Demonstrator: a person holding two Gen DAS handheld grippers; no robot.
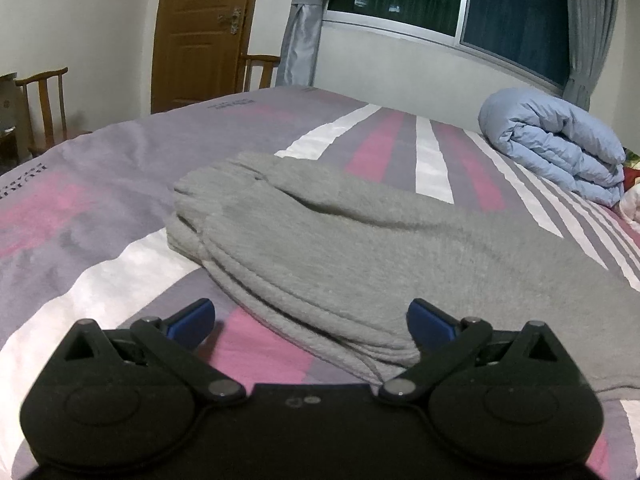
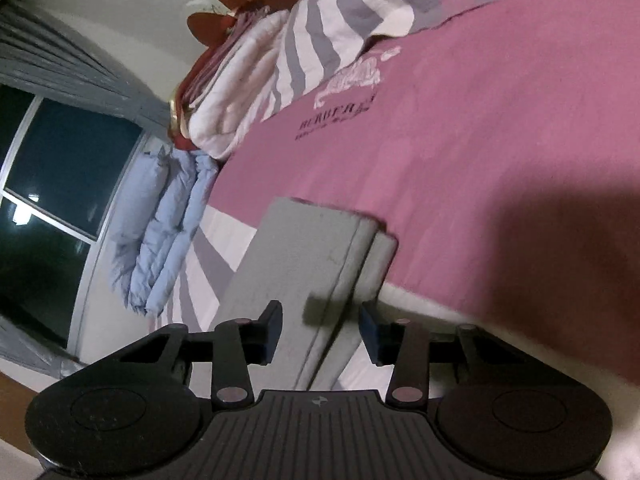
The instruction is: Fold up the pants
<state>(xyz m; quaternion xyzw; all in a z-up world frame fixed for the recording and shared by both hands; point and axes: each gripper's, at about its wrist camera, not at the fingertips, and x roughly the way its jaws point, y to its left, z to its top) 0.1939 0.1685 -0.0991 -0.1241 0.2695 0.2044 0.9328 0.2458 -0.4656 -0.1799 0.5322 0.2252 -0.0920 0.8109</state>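
The grey fleece pants [image 1: 320, 232] lie on the striped bedspread [image 1: 80, 216], already doubled over into several stacked layers, so I judge most of the folding done, with perhaps one last fold or a tidy-up left. My left gripper [image 1: 311, 320] hovers just at the near edge of the stack, jaws spread wide and holding nothing. My right gripper [image 2: 320, 332] stands part-way open over the pants' squared end [image 2: 316, 248], pads clear of the cloth; a rolled light-blue quilt [image 1: 560, 140] sits well apart by the window.
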